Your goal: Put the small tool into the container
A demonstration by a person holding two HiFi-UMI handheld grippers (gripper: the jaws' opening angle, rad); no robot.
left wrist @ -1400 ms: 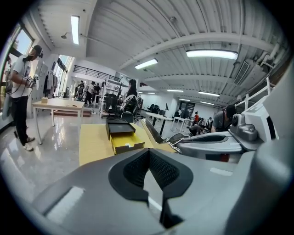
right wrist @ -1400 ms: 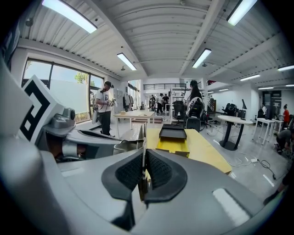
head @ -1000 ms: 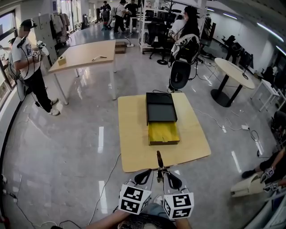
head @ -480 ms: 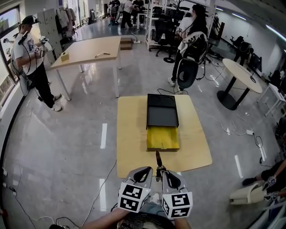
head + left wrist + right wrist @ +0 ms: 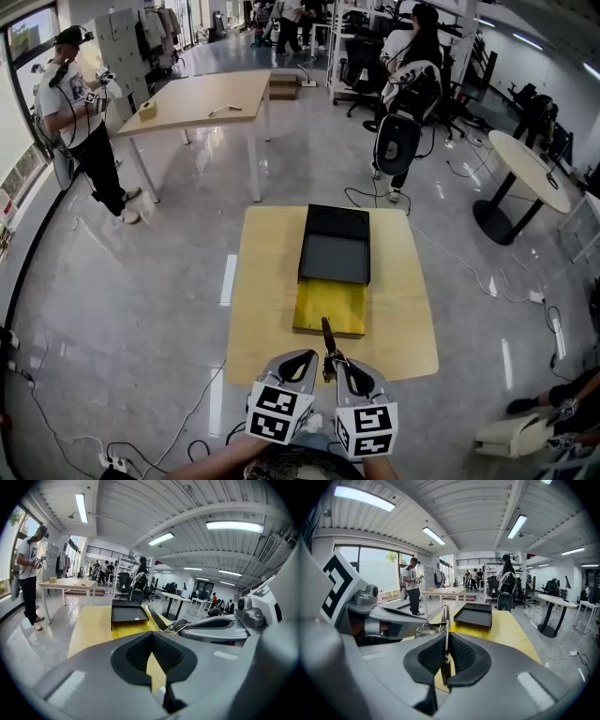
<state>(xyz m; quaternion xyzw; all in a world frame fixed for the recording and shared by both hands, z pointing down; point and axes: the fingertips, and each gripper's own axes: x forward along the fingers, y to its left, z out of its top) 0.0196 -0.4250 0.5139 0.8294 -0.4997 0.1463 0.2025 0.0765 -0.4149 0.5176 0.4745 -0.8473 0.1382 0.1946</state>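
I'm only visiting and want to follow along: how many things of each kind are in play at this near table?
Grippers: 2, the left gripper and the right gripper.
Small tool: 1, clamped in the right gripper.
Container: 1, black with a yellow tray showing.
Table: 1.
Total: 5.

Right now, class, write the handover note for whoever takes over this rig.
Left gripper: shut, empty, close beside the right one.
Right gripper: shut on the small tool, which points forward at the near edge of the table.
Container: on the table, ahead of the tool.
Done: tool is gripped.
Left: carry it forward and release it into the container.
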